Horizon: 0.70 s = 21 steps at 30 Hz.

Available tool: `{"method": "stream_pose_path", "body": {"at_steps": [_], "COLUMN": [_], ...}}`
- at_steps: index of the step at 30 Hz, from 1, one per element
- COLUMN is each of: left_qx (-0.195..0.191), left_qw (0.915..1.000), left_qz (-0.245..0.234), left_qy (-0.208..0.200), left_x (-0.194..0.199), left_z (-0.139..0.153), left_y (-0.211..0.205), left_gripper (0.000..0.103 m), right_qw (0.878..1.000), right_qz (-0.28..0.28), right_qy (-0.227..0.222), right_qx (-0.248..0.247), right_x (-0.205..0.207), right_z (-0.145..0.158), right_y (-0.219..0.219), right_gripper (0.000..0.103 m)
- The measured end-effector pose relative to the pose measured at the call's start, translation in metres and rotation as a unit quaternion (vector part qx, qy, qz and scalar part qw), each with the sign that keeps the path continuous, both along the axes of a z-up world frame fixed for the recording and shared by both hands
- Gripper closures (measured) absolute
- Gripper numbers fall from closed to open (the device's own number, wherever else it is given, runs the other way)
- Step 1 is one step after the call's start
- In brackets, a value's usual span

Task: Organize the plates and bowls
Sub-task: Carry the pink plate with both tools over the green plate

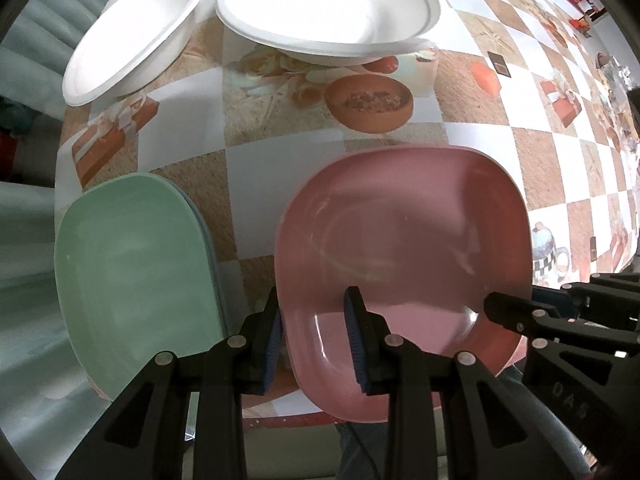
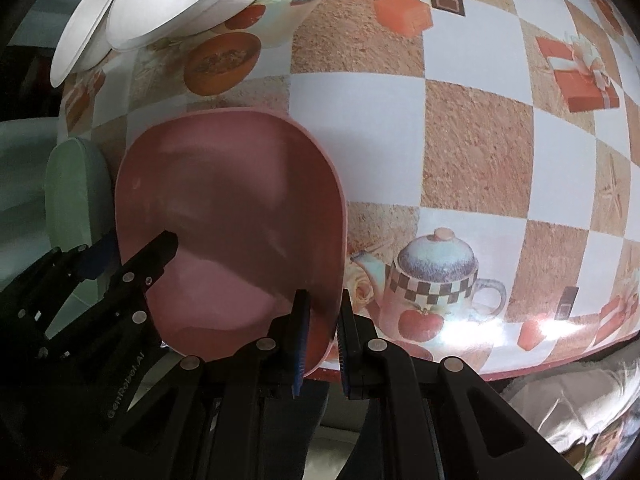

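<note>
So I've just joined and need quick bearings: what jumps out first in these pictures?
The pink plate at the table's near edge, with the left gripper straddling its left rim and the right gripper its right rim. A green plate lies beside it on the left; white bowls sit farther back on the checkered tablecloth.

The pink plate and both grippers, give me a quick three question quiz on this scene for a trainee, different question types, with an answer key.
1. True or false: both grippers straddle edges of the pink plate.
2. Multiple choice: what sits left of the pink plate in the left wrist view? A) a glass jar B) a green plate C) a metal pot
3. Fill in: the white bowls sit at the table's ____ side, beyond the pink plate.

Key: 1 true, the left gripper at its left rim, the right gripper at its right rim. 2 B. 3 far.
</note>
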<state>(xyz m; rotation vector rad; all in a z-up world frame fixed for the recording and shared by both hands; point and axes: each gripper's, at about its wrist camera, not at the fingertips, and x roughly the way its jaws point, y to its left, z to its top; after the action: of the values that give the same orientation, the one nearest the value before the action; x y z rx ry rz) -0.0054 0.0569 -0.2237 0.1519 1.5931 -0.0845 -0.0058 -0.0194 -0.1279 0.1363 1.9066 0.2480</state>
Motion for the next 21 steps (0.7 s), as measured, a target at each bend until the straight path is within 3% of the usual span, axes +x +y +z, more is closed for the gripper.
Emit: {"method": "stream_pose_path", "body": {"at_steps": [10, 21], "left_qx": [-0.012, -0.023], "left_qw": [0.9999, 0.9977], "left_qz": [-0.002, 0.026], "left_qy": [-0.011, -0.058], "left_x": [-0.014, -0.024], "left_z": [0.017, 0.052], "left_y": [-0.009, 0.031], "left_gripper": [0.07, 0.07], "right_qw": [1.0, 0.999], "right_qz": [0.005, 0.022], "right_qy": [-0.005, -0.03], "right_qx": [-0.011, -0.002], "right_x": [0.0, 0.018], "right_z": [0.008, 0.038], "right_y": [-0.005, 0.017], "right_gripper": [0.089, 0.089]}}
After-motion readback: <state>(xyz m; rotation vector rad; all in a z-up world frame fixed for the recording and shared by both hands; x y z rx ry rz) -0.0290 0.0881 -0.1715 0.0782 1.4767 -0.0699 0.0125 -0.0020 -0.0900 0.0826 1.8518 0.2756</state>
